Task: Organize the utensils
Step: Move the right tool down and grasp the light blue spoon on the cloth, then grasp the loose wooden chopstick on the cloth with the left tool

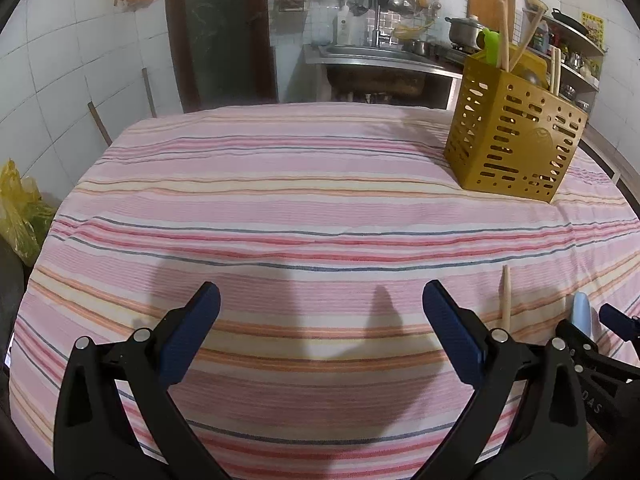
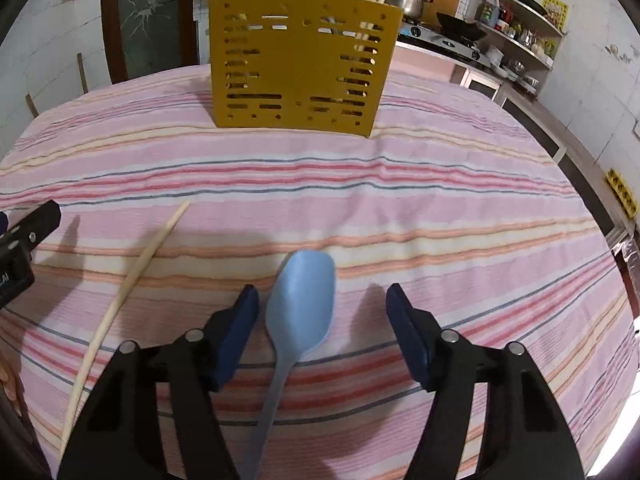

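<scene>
A mustard-yellow slotted utensil holder (image 1: 516,136) (image 2: 304,68) stands at the far side of the striped table, with chopsticks and a green utensil (image 1: 491,46) sticking out. A light blue spoon (image 2: 300,304) lies on the cloth between the fingers of my right gripper (image 2: 322,320), which is open around it, nearer the left finger. A loose wooden chopstick (image 2: 132,280) (image 1: 506,300) lies left of the spoon. My left gripper (image 1: 320,320) is open and empty over bare cloth. The spoon's tip (image 1: 581,312) and the right gripper (image 1: 616,320) show at the left view's lower right.
The pink striped tablecloth (image 1: 280,200) covers the table. Behind it are a steel sink (image 1: 380,64), hanging ladles, a stove with pots (image 2: 408,0) and shelves. A yellow bag (image 1: 16,208) sits off the table's left edge.
</scene>
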Available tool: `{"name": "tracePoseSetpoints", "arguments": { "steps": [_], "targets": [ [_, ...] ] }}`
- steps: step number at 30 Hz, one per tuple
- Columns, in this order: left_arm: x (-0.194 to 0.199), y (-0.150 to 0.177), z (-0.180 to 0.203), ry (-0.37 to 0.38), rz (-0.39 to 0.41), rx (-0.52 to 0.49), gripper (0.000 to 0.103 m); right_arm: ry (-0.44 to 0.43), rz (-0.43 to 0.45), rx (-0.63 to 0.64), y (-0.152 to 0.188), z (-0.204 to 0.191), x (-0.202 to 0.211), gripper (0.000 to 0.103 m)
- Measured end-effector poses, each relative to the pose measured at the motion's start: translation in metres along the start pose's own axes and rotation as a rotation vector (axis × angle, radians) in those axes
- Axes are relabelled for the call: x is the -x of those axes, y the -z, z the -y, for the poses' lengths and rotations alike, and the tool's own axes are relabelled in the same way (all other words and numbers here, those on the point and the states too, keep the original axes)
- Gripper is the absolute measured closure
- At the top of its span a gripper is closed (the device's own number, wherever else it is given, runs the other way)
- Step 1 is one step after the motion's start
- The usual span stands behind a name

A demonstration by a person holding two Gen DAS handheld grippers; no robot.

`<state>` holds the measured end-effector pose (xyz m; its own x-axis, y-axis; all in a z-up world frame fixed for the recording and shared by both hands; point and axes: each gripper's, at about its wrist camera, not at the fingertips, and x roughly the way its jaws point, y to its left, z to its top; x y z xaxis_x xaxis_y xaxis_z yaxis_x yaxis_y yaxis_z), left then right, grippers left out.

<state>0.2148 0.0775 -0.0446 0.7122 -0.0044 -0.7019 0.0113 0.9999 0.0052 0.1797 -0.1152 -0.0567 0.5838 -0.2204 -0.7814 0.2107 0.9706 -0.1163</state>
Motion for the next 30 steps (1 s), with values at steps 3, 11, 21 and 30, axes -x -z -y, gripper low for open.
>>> {"name": "tracePoseSetpoints", "arguments": {
  "steps": [3, 11, 21, 30],
  "targets": [
    [0.000, 0.002, 0.003, -0.001, -0.003, -0.016, 0.005, -0.034, -0.012, -0.020, -0.002, -0.002, 0.000, 0.061],
    [0.005, 0.002, 0.009, 0.008, 0.001, -0.037, 0.005, -0.093, 0.005, 0.004, -0.003, 0.000, 0.001, 0.069],
    [0.012, -0.005, 0.019, 0.089, -0.012, -0.025, 0.005, -0.146, 0.068, 0.075, -0.026, 0.051, -0.004, 0.069],
    [0.011, -0.006, 0.055, 0.158, -0.037, -0.099, 0.005, -0.160, 0.078, 0.056, -0.034, 0.078, -0.019, 0.069]
  ]
}}
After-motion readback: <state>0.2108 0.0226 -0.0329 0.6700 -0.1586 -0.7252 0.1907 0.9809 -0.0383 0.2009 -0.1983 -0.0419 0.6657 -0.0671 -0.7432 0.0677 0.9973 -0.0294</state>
